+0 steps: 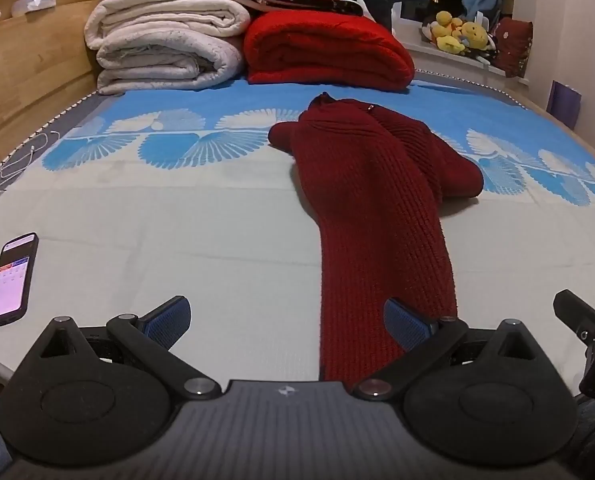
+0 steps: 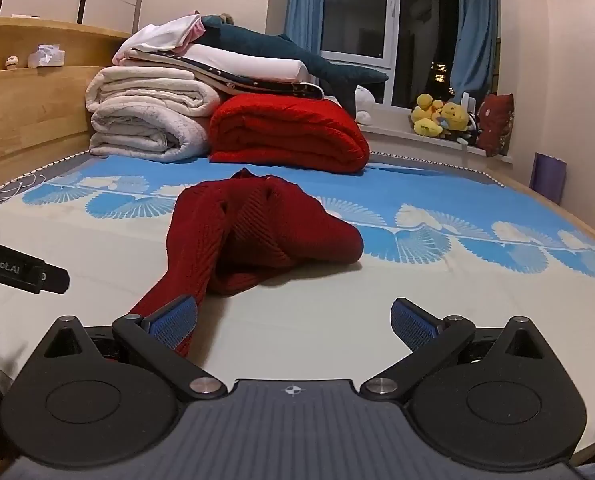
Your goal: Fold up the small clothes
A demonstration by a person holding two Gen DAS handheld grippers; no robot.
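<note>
A dark red knit garment (image 1: 377, 208) lies on the bed, bunched at its far end, with one long strip running toward the near edge. My left gripper (image 1: 287, 326) is open, low over the sheet; its right finger (image 1: 407, 328) rests over the strip's near end. In the right wrist view the same garment (image 2: 265, 228) lies ahead and left. My right gripper (image 2: 293, 326) is open and empty; its left finger (image 2: 175, 320) sits over the tip of the strip.
A phone (image 1: 11, 278) lies on the sheet at the left. Folded white quilts (image 1: 165, 44) and a red blanket (image 1: 325, 48) are stacked at the far end by the wooden headboard (image 1: 29, 60). Plush toys (image 2: 441, 118) sit on the windowsill. A white cable (image 1: 21, 160) lies at the far left.
</note>
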